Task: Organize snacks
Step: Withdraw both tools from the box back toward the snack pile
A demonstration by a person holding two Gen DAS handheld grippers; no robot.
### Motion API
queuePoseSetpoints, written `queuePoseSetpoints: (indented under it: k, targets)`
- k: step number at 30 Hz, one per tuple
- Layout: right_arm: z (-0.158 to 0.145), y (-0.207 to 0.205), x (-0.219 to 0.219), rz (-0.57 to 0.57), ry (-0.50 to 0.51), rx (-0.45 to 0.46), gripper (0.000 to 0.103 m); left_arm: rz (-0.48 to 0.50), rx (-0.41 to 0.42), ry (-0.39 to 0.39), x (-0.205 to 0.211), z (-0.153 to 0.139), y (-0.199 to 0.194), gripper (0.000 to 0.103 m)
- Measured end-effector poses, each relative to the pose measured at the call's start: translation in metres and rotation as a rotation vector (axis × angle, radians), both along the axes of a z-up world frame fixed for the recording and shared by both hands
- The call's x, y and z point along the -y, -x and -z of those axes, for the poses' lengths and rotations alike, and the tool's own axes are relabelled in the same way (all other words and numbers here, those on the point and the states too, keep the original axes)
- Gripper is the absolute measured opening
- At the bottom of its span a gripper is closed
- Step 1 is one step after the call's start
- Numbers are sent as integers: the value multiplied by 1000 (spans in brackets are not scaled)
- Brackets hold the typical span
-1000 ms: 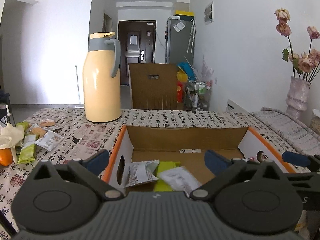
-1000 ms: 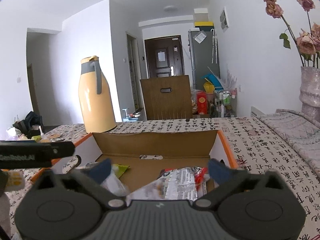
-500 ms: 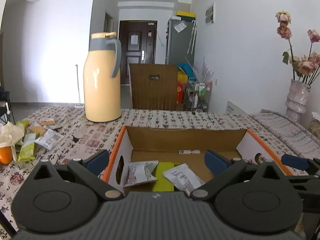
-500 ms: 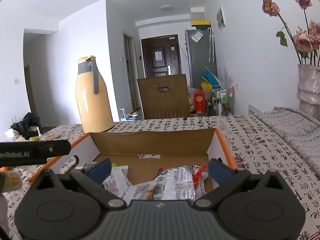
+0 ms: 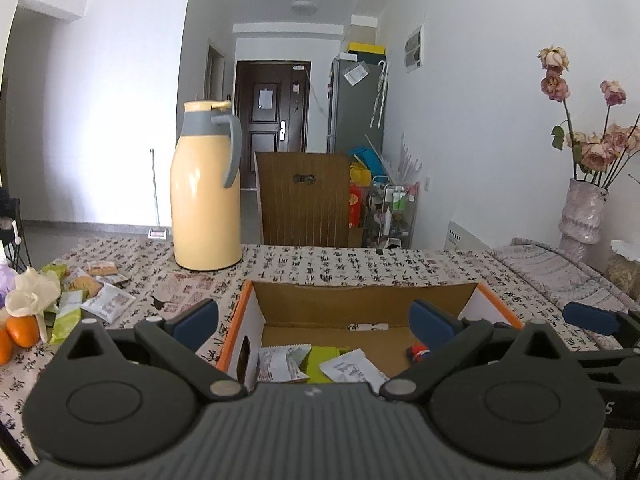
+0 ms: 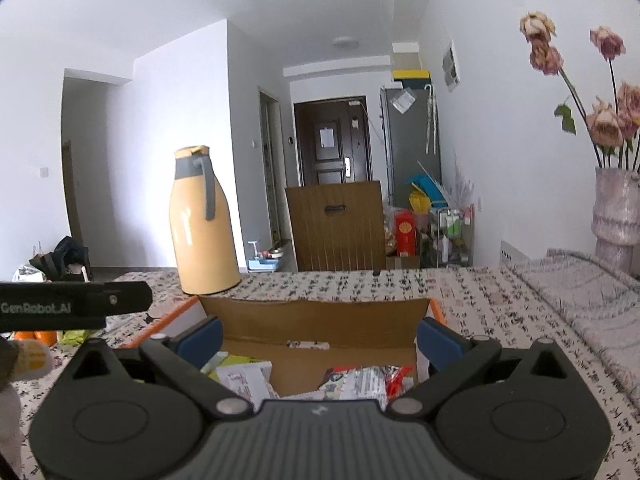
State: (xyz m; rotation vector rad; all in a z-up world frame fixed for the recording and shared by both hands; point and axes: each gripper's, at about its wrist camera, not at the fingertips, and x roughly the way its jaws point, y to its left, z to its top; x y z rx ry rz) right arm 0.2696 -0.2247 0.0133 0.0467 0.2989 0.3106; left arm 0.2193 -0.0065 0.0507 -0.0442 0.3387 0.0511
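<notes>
An open cardboard box point(image 5: 360, 300) with orange-edged white flaps sits on the table in front of both grippers. It holds white snack packets point(image 5: 282, 364), a green packet point(image 5: 320, 360) and a red-and-white wrapper point(image 6: 360, 380). My left gripper point(image 5: 316, 316) is open and empty above the box's near edge. My right gripper point(image 6: 320, 334) is open and empty above the box too. More snack packets point(image 5: 100, 300) lie loose on the table at the left.
A tall yellow thermos jug point(image 5: 206, 196) stands behind the box at the left. Oranges point(image 5: 20, 332) lie at the far left edge. A vase of dried flowers point(image 5: 584, 208) stands at the right. A brown chair back point(image 5: 308, 200) is beyond the table.
Both grippers have drawn back and risen a little from the box. The box looks smaller and lower in both views. The snacks inside stay put.
</notes>
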Motion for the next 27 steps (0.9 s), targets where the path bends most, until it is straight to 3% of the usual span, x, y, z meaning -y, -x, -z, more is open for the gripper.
queuePoseSetpoints:
  k: [12, 27]
  targets:
    - [-5, 39, -1, -22, 20, -7, 103, 14, 8, -9, -1, -6, 41, 103]
    - [4, 94, 4, -28, 32, -51, 103, 31, -41, -17, -8, 11, 90, 103]
